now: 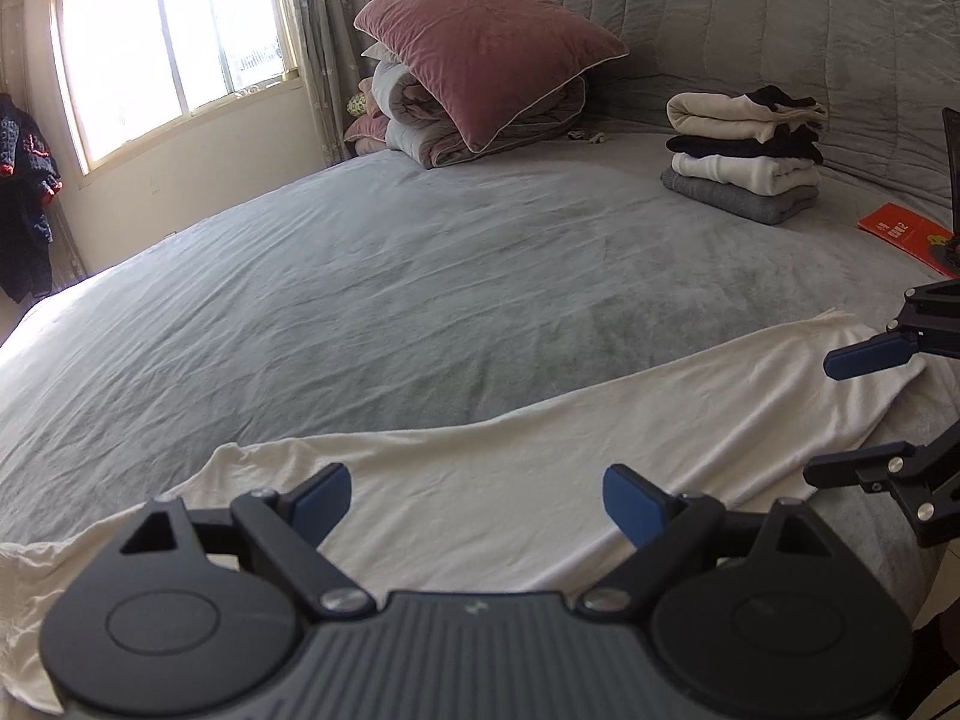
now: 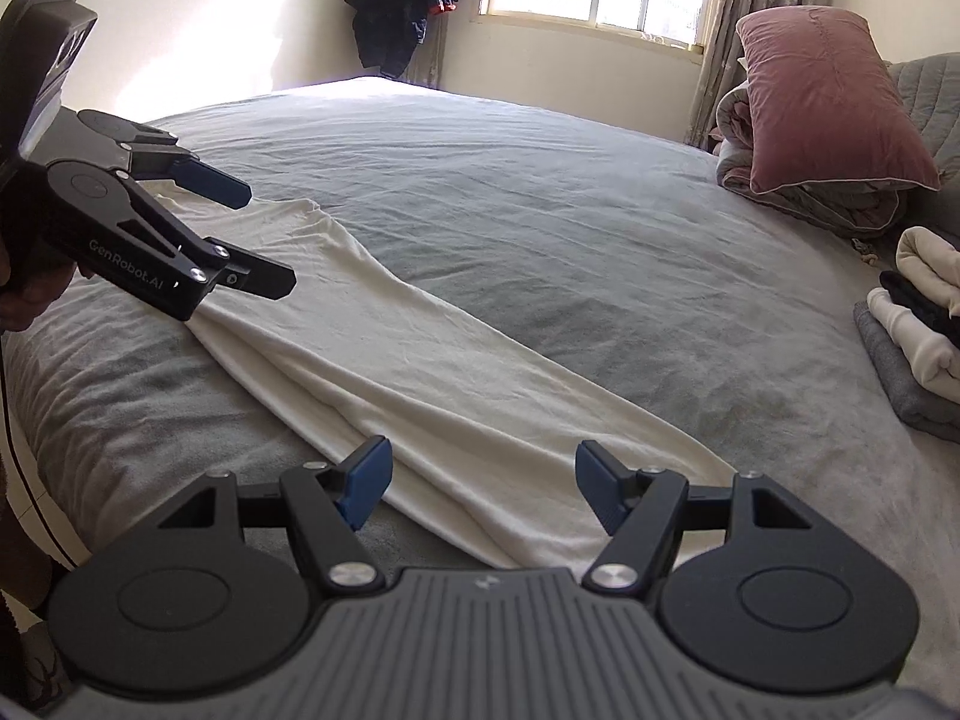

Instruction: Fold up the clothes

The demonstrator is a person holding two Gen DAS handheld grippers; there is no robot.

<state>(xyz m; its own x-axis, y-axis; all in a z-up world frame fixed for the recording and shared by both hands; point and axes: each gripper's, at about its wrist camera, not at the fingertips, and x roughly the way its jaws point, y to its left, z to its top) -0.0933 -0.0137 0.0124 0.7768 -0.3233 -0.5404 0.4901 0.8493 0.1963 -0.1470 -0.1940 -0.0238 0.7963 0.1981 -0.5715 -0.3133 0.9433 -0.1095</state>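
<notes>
Both grippers stand wide with nothing between their fingers: the left gripper hovers over one end of the white garment, the right gripper over the other end. That garment lies stretched in a long strip on the grey bed. A stack of folded clothes sits well apart, near the pink pillow.

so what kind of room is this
A bedroom, most likely in a home: a wide grey bed, a pink pillow on rolled bedding, and a stack of folded clothes beside the headboard.
</notes>
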